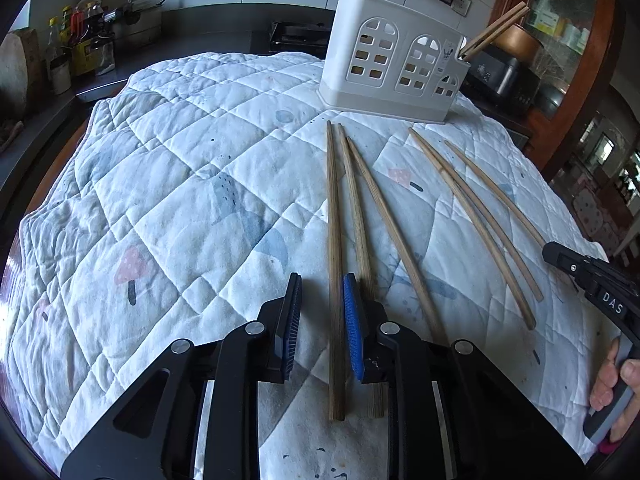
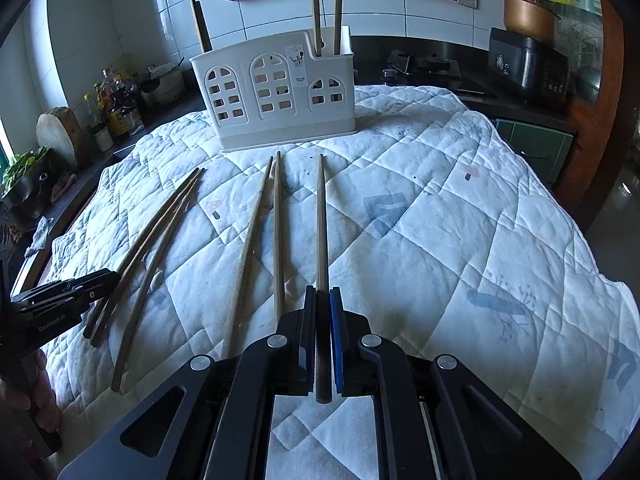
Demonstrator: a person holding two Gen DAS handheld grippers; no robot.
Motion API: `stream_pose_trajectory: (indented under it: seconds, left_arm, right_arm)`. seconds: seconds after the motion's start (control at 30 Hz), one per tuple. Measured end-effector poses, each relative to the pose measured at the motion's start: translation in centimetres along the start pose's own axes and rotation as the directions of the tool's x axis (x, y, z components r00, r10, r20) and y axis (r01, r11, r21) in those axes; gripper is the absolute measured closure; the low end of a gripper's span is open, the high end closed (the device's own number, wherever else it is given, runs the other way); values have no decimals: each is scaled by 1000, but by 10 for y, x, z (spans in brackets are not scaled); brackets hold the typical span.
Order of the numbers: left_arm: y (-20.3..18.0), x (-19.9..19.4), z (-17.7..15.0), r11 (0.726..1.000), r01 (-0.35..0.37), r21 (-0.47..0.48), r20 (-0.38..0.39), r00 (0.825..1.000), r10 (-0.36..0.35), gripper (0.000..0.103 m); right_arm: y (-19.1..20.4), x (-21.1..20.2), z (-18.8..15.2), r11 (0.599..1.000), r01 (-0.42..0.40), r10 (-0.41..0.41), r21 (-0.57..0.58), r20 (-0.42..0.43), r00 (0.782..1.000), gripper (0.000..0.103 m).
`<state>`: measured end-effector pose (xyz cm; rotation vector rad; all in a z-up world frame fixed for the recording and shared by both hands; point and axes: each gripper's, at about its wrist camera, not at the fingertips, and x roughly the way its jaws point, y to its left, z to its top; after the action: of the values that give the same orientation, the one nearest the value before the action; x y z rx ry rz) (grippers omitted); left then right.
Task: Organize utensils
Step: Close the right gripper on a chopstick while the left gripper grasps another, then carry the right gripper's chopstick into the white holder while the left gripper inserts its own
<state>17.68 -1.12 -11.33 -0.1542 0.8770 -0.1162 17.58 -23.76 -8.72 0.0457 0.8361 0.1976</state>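
Note:
Several wooden chopsticks lie on a quilted cloth [image 1: 180,184] in front of a white utensil holder [image 1: 394,66], which also shows in the right wrist view [image 2: 276,92] with chopsticks standing in it. My left gripper [image 1: 323,294] is open, its fingers on either side of one dark chopstick [image 1: 335,240] that lies on the cloth. My right gripper [image 2: 322,300] is shut on the rightmost chopstick [image 2: 321,224]; it shows at the right edge of the left wrist view [image 1: 592,276]. The left gripper shows at the left edge of the right wrist view [image 2: 64,292].
A kitchen counter runs behind the cloth, with bottles [image 1: 76,36] and a wooden block [image 2: 60,132] at the left, a stove [image 2: 424,64] and a dark appliance [image 2: 528,68] at the right. A wooden cabinet [image 1: 576,40] stands far right.

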Motion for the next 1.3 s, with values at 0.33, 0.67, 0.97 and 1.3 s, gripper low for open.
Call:
stream_pose_trajectory:
  seconds: [0.33,0.67,0.97,1.3]
  left_arm:
    - [-13,2,2,996,-79,48,8,997,78,96]
    - [-6,-26,14,1000,3,25,99,995,-6,97]
    - [-4,-65,37,997,45,65,192,980,-57,97]
    - [-5,-90,83,986,106,127,218,967,-132,97]
  right_arm:
    - [8,-12,3,1000,0,0,-13,29,1000,96]
    - [15,-59,29,997,24,-14,-70,141,990,96]
    - [24,-92,69,991,-8,34,-131,194,980,96]
    - [29,-114,135,981,-74,106,-182,175,979,96]
